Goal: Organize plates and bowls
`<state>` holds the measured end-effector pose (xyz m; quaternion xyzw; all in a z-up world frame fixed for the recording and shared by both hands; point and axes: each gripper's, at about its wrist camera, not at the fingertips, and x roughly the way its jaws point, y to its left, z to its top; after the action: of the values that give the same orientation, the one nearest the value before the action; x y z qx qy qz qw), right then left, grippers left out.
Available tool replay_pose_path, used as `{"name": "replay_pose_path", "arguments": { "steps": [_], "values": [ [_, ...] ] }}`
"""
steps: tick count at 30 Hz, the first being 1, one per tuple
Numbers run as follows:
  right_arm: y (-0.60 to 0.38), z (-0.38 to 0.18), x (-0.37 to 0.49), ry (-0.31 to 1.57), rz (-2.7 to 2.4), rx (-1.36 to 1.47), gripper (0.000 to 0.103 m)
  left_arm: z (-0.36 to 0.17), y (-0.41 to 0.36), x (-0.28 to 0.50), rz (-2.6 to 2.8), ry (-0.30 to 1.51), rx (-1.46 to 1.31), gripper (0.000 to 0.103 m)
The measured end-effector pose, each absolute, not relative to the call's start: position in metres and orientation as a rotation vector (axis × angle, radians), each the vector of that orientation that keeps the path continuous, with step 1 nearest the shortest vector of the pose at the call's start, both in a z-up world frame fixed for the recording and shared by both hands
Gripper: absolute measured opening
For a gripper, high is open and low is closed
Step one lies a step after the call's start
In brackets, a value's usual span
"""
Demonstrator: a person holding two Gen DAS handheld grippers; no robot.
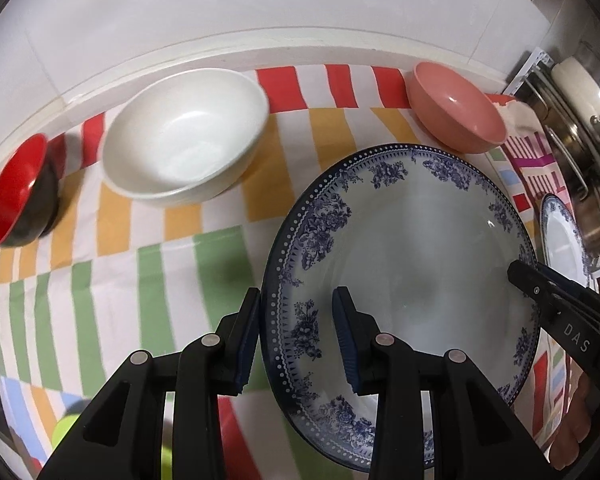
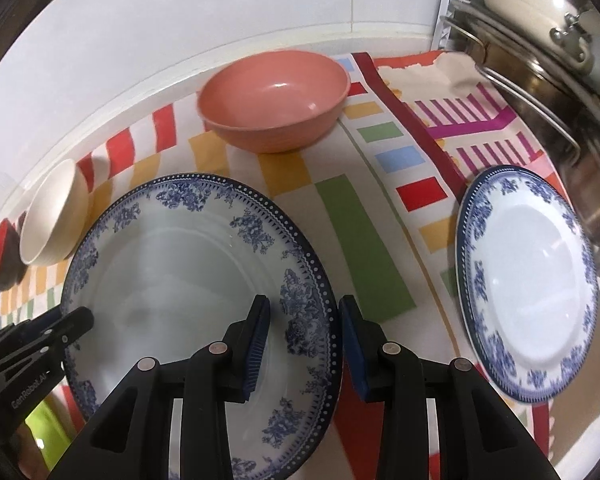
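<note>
Striped cloth (image 1: pixel 172 272) over a counter against a white wall, crockery laid out for sorting.

Large blue-floral plate (image 1: pixel 412 248) near the middle of the cloth, straddled at opposite rims: left gripper (image 1: pixel 296 340) and right gripper (image 2: pixel 304 344) each spread, one finger over the rim, one outside, not yet pinching. Beyond it, pink bowl (image 2: pixel 276 104), white bowl (image 1: pixel 184 136), red-and-black bowl (image 1: pixel 16 196); smaller blue-floral plate (image 2: pixel 528 284) well apart beside a pot rack (image 2: pixel 540 80). Probably the grasp-and-lift step. Next: closing both sides evenly, lifting level, likely stacking with the smaller plate.
</note>
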<state>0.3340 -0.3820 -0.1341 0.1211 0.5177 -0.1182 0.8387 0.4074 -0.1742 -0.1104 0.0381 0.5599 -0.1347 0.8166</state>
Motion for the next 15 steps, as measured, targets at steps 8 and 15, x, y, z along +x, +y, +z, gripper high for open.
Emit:
{"name": "replay_pose_path", "arguments": {
  "steps": [8, 15],
  "values": [
    [-0.347, -0.109, 0.310, 1.069, -0.238, 0.213, 0.037, -0.092, -0.133, 0.374, -0.262, 1.163, 0.044, 0.036],
    [-0.304, -0.094, 0.289, 1.038, -0.208, 0.180, 0.037, -0.077, -0.087, 0.344, -0.214, 1.122, 0.017, 0.036]
  ]
}}
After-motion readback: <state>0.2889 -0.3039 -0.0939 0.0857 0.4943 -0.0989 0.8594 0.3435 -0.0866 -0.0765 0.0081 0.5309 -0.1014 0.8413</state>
